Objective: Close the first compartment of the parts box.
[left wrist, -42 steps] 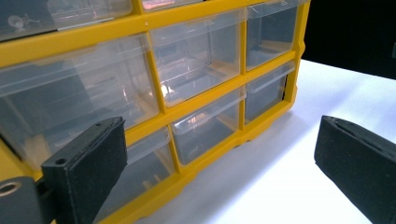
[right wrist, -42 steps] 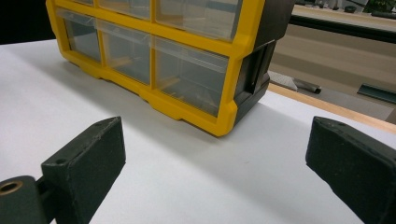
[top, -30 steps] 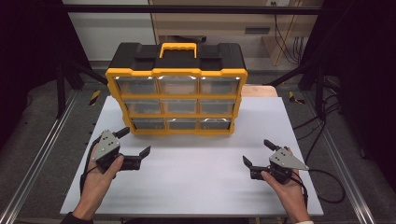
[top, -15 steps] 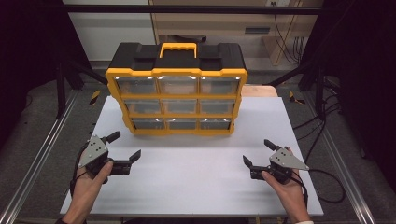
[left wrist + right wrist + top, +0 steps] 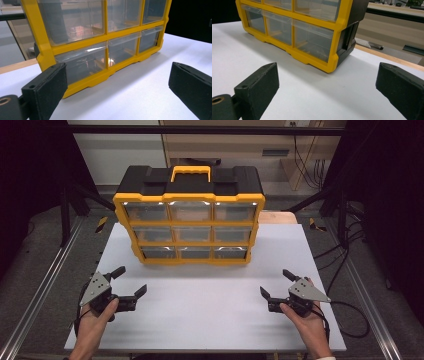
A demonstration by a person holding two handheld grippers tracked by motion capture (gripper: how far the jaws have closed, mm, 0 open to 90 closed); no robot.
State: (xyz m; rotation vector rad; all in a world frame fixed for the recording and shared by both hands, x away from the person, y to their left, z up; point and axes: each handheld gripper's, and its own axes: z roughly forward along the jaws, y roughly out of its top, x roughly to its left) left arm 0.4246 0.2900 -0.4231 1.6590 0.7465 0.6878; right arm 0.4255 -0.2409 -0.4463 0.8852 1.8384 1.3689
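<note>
- The high view takes in the whole drawer organizer (image 5: 189, 217): a yellow frame, black top with a yellow carry handle (image 5: 190, 172), and three rows of three clear drawers. It stands upright on the white tabletop (image 5: 205, 290), ahead of both tools and between them.
- The left tool (image 5: 129, 282) is held low over the tabletop's near left part, jaws spread wide with nothing between them; the organizer is well apart from it, ahead and to its right.
- The right tool (image 5: 274, 284) is held near the near right edge, jaws likewise spread and empty; the organizer lies ahead and to its left.
- The left gripper view shows the organizer's lower left corner close up, with its clear drawer fronts (image 5: 82, 62).
- The right gripper view shows the black side wall (image 5: 349, 35) and a wooden strip (image 5: 387, 57) beyond the tabletop's edge.
- No readable writing shows.
- Bare tabletop lies between the tools and the organizer.
</note>
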